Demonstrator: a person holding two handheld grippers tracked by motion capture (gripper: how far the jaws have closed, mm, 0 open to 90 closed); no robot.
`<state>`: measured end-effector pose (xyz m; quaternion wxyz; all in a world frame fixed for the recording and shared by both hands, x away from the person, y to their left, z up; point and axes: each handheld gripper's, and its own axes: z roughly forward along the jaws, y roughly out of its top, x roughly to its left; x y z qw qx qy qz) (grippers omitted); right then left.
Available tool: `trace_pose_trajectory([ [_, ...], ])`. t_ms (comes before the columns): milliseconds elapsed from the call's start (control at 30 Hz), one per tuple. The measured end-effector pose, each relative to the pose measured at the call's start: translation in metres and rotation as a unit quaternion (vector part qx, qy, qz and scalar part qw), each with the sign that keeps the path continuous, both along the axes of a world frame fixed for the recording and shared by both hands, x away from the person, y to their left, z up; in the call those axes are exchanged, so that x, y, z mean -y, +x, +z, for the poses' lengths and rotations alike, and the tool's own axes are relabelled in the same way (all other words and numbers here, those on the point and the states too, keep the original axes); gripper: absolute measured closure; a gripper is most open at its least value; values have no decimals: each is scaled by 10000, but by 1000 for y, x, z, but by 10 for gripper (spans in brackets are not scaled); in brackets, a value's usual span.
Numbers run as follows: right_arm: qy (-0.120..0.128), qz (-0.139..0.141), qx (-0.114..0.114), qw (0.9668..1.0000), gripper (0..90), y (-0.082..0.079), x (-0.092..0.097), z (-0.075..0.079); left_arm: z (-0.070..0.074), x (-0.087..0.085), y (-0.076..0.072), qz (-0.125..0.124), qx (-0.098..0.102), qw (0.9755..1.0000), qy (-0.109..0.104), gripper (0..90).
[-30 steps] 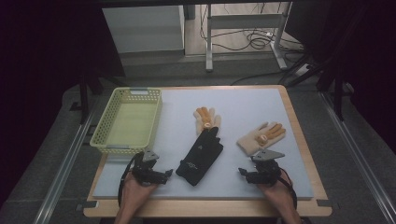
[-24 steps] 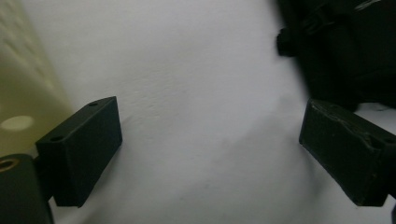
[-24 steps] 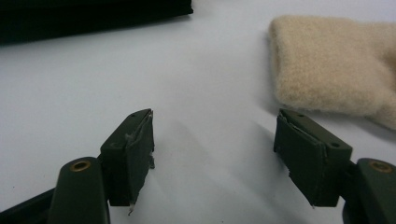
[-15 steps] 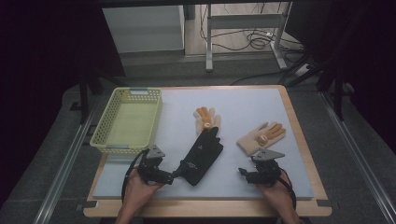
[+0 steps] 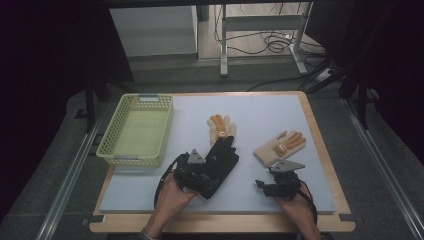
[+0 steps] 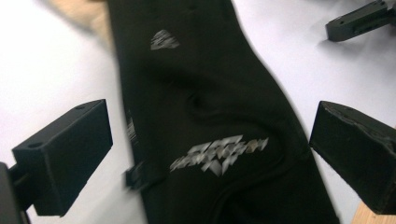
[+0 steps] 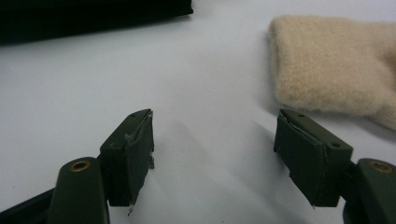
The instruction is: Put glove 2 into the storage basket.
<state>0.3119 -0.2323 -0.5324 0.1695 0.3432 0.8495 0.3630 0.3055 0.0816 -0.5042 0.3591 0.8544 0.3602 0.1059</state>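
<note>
The left gripper [image 6: 210, 140] hovers over the black glove [image 6: 210, 93], jaws spread wide to straddle its cuff; they have just been opening, with the glove between them and neither pad pressing it. The glove stretches toward 12 o'clock, mid-table [image 5: 280, 107]. The right gripper [image 7: 215, 154] waits with jaws apart and nothing between them, the beige glove [image 7: 336, 65] at its 1 o'clock. A basket [image 5: 116, 155] sits at 10 o'clock, likely where the gloves go.
</note>
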Motion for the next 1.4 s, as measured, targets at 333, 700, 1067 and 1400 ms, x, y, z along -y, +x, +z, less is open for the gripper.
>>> trace_pose_trajectory([
  [333, 9, 0, -6, 10000, 281, 0, 0, 0, -23, 12, 16, 257, -66, 9985, 481, 0],
  [700, 6, 0, -6, 10000, 280, 0, 0, 0, -28, 25, 12, 65, -237, 9969, 750, 12],
  [1067, 13, -1, -8, 10000, 280, 0, 0, 0, -22, -4, 21, 71, -302, 9988, 368, 524],
  [1400, 6, 2, -5, 10000, 280, 0, 0, 0, 9, -22, 16, 106, -106, 9996, 221, 630],
])
